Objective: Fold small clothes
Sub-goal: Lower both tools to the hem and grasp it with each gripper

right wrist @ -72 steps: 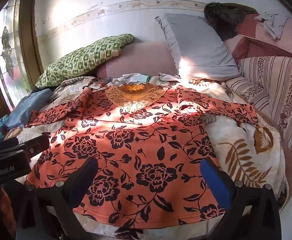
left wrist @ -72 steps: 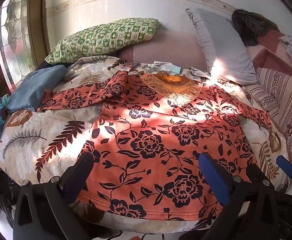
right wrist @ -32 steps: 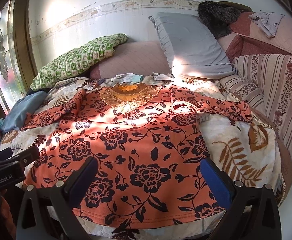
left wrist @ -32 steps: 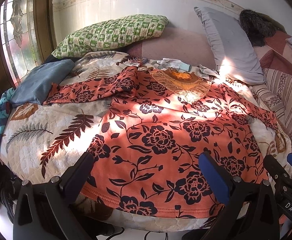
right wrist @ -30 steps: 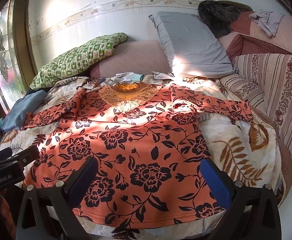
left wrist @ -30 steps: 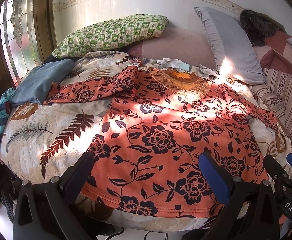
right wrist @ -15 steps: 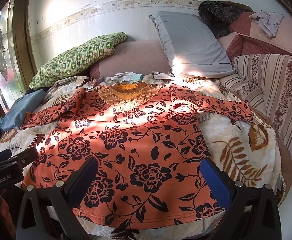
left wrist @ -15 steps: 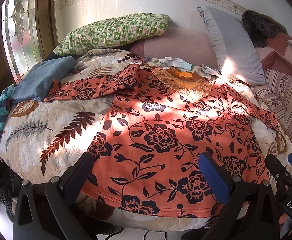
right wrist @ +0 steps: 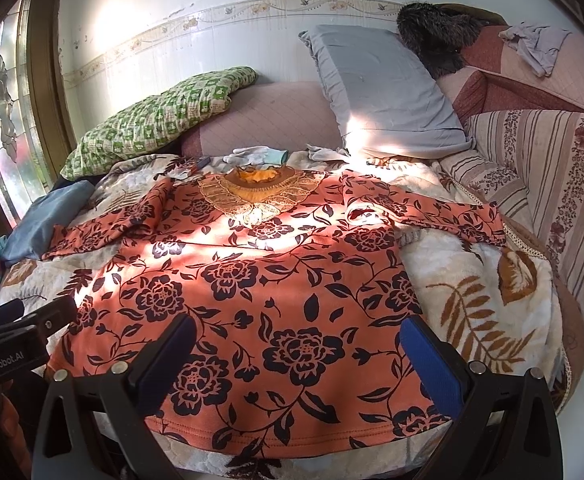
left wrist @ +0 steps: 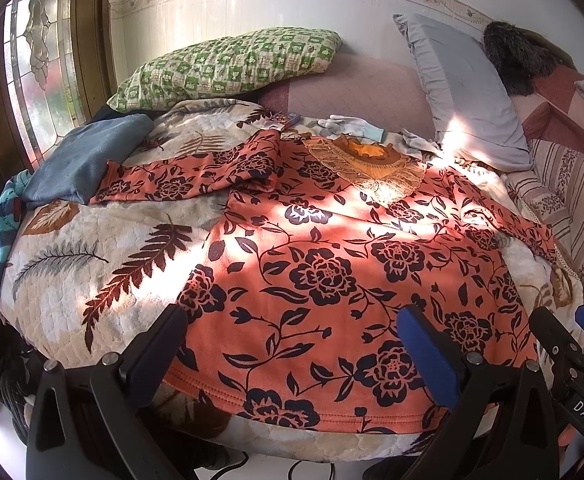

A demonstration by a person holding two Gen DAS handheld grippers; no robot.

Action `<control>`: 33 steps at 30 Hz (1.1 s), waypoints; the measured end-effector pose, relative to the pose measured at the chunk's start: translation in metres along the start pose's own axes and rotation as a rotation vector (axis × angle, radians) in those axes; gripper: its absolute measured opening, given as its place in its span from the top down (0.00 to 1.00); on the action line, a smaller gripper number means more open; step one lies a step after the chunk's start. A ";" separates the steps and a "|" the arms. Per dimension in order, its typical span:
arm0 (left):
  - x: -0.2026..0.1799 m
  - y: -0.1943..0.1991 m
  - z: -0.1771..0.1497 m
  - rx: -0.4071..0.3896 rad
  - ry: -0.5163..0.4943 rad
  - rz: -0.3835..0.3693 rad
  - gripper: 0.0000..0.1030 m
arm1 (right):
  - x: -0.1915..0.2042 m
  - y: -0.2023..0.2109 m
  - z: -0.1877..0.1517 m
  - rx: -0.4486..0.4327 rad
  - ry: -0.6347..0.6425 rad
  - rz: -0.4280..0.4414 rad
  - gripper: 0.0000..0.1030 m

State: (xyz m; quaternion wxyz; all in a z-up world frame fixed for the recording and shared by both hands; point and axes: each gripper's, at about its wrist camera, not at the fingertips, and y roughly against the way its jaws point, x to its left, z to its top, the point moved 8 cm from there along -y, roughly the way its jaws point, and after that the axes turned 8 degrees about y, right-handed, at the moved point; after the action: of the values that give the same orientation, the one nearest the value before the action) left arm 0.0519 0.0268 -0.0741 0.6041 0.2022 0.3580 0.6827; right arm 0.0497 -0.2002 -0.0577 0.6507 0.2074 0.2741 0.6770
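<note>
Garment: we see one top [left wrist: 332,264] [right wrist: 251,280], orange with dark navy flowers, vines and leaves.
Neck: a round neckline with a gold lace collar [left wrist: 368,168] [right wrist: 257,192], at the far end from us.
Pose: it lies spread flat, front up and unfolded, hem toward us at the near edge of the bed.
Sleeves: we find both long sleeves stretched out to the sides, the left-hand one rumpled near the shoulder.
Light: a sun patch crosses its chest.
</note>
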 end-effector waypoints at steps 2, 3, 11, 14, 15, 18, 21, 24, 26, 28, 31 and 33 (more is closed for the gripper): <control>0.001 0.001 0.000 0.000 0.001 0.001 0.00 | 0.000 0.000 0.000 0.001 0.000 -0.001 0.00; 0.002 0.002 0.001 -0.001 0.003 -0.001 0.00 | 0.000 -0.001 0.000 0.004 0.001 -0.001 0.00; 0.005 0.004 0.002 -0.001 0.005 0.000 0.00 | 0.000 0.000 0.004 0.002 0.009 -0.002 0.00; 0.006 0.003 0.001 -0.001 0.004 0.002 0.00 | 0.000 0.000 0.004 0.001 0.010 -0.003 0.00; 0.006 0.003 0.001 -0.001 0.004 0.003 0.00 | 0.000 0.000 0.004 0.001 0.010 -0.002 0.00; 0.006 0.002 0.000 0.002 0.005 0.004 0.00 | 0.000 0.000 0.004 0.000 0.009 -0.003 0.00; 0.008 -0.003 -0.001 0.026 0.009 -0.007 0.00 | 0.000 -0.002 0.003 0.010 0.005 0.006 0.00; 0.028 -0.021 -0.008 0.121 0.077 -0.025 0.00 | -0.012 -0.010 -0.005 0.043 -0.031 0.038 0.00; 0.055 -0.038 -0.015 0.184 0.162 0.006 0.00 | -0.032 -0.022 -0.017 0.107 -0.094 0.072 0.00; 0.082 -0.054 -0.021 0.252 0.235 0.025 0.00 | -0.055 -0.040 -0.039 0.199 -0.185 0.116 0.00; 0.115 -0.068 -0.025 0.334 0.324 0.015 0.00 | -0.086 -0.067 -0.081 0.360 -0.265 0.141 0.00; 0.136 -0.072 -0.028 0.365 0.408 0.003 0.00 | -0.101 -0.075 -0.100 0.412 -0.274 0.123 0.00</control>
State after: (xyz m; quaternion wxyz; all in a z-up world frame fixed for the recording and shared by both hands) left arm 0.0549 0.1524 -0.1667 0.4722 0.1663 0.5891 0.6343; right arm 0.0506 -0.3111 -0.1746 0.5833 0.4417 0.3026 0.6108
